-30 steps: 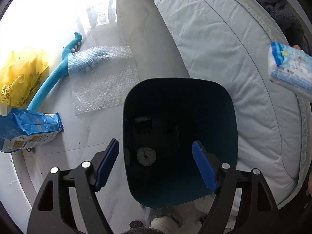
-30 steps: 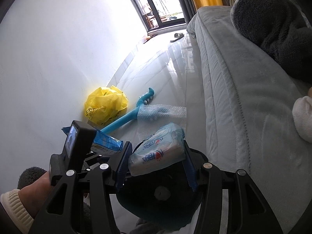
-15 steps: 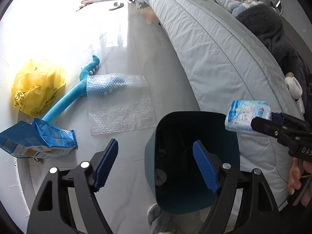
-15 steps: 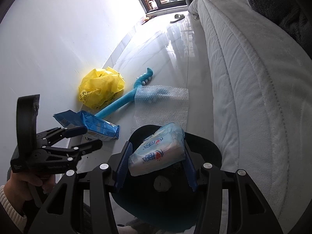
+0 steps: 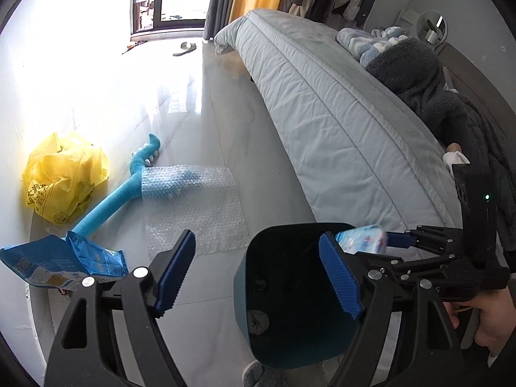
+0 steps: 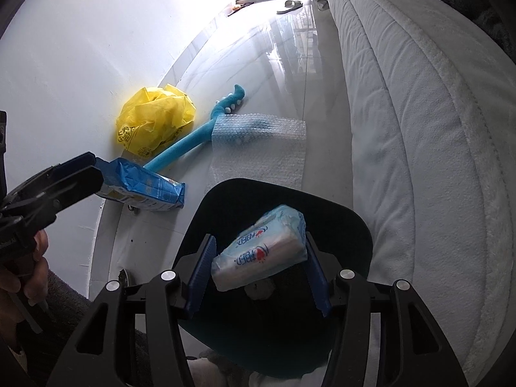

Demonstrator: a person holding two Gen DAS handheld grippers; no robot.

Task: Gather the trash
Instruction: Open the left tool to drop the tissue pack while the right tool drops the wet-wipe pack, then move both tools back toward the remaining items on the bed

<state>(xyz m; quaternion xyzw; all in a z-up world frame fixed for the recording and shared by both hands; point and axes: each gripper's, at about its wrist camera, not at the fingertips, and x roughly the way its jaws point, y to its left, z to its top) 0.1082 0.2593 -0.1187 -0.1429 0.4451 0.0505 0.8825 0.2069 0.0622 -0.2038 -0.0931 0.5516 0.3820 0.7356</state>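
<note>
**Mia:** Right wrist view looked down into one dark bin (image 6: 348, 225) on the floor (image 6: 258, 74). One pack of tissues (image 6: 261, 251) sat between the fingers of the right gripper (image 6: 258, 277), right over the bin's mouth. The fingers were opening. The left pad stood a bit off the pack, and the right end of the pack was up against the other pad, but I could not tell if it still pressed.

**Ben:** What was in the bin?

**Mia:** One small crumpled white thing (image 5: 258, 321) at the bottom.

**Ben:** And the left gripper (image 5: 258, 277)?

**Mia:** Its fingers stood wide, with nothing in them. It hung over the floor and the bin's near edge.

**Ben:** How much trash lay on the floor?

**Mia:** I counted one yellow plastic bag (image 5: 61, 180) by the wall (image 6: 96, 48), one blue packet (image 5: 61, 266) near it, and one sheet of bubble wrap (image 5: 193, 209) just past the bin. One long blue toy (image 5: 113, 203) lay there too, with the bubble wrap over part of it.

**Ben:** Anything in the way?

**Mia:** One big bed (image 5: 322, 113) ran along the right side, close beside the bin. A dark fluffy blanket (image 5: 419, 74) lay on top. One slipper (image 5: 185, 46) sat far off by the window.
</note>
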